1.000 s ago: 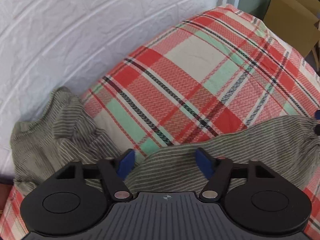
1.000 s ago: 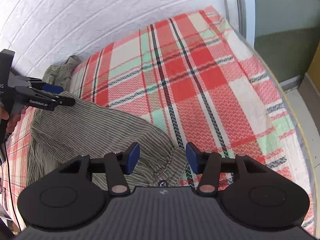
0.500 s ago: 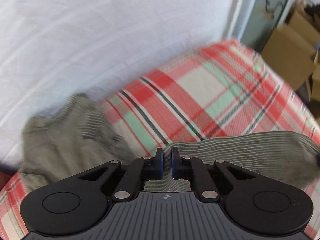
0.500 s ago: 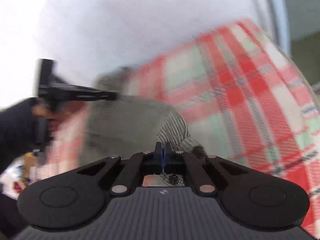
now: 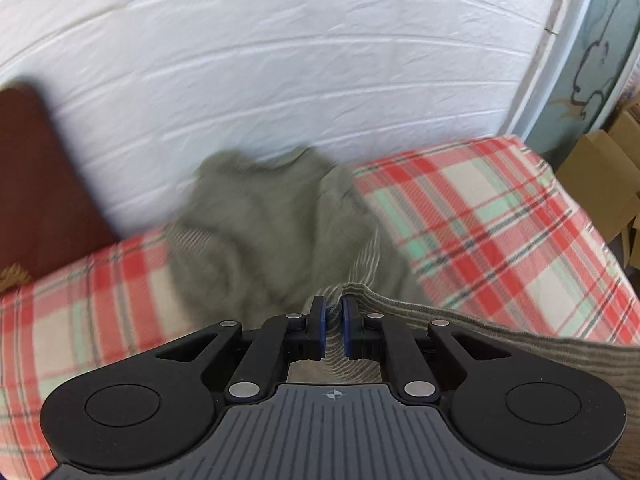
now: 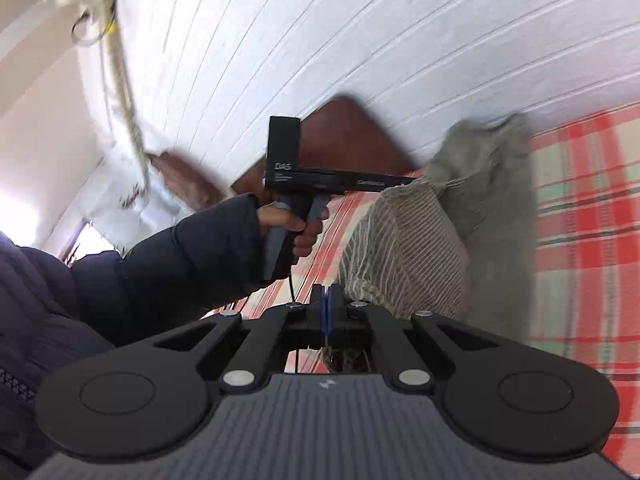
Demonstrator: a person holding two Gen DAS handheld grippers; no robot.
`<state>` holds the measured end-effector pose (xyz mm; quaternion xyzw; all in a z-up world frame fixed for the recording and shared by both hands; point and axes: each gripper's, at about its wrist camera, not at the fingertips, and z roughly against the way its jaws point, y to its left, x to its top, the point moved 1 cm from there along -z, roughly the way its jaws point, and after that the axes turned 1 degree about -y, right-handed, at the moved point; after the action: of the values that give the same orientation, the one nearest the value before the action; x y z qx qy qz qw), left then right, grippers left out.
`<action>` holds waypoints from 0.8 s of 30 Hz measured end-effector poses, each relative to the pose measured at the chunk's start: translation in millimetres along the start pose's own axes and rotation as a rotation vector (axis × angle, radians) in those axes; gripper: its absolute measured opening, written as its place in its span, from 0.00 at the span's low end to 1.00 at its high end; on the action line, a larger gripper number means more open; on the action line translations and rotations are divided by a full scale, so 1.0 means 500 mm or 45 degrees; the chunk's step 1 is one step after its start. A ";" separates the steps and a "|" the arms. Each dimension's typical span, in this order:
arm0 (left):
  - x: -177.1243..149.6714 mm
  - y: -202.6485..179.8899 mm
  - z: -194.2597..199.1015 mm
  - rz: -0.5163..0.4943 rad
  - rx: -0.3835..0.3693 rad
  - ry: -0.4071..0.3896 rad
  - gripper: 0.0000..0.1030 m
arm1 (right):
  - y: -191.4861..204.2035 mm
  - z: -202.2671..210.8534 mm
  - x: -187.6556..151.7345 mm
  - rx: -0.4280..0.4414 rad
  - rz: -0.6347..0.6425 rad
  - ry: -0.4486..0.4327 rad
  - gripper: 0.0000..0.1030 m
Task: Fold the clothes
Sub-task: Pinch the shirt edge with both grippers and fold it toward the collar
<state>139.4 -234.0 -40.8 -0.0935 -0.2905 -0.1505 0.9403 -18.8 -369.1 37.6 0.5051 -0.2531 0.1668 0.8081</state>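
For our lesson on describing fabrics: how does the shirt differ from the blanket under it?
The shirt is dull green with thin pale stripes; the blanket is a red, mint and cream plaid. The shirt is bunched, with one edge raised; the blanket lies spread flat. The shirt covers only part of the blanket, which is the larger. Both are soft cloth with a lined pattern.

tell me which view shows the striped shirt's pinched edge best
The left wrist view: the striped shirt runs up between the left tongs, pads pressing its edge. The right wrist view shows the shirt hanging from those tongs, but the right tongs mostly hide their own pinch.
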 end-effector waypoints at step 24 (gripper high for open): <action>-0.054 0.138 0.046 0.027 -0.085 0.037 0.74 | 0.102 -0.238 -0.092 0.053 0.009 0.235 0.02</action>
<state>129.6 -157.2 -43.9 -0.1255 -0.2706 -0.1515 0.9424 -54.6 -240.1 5.3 0.5034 -0.1758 0.2206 0.8167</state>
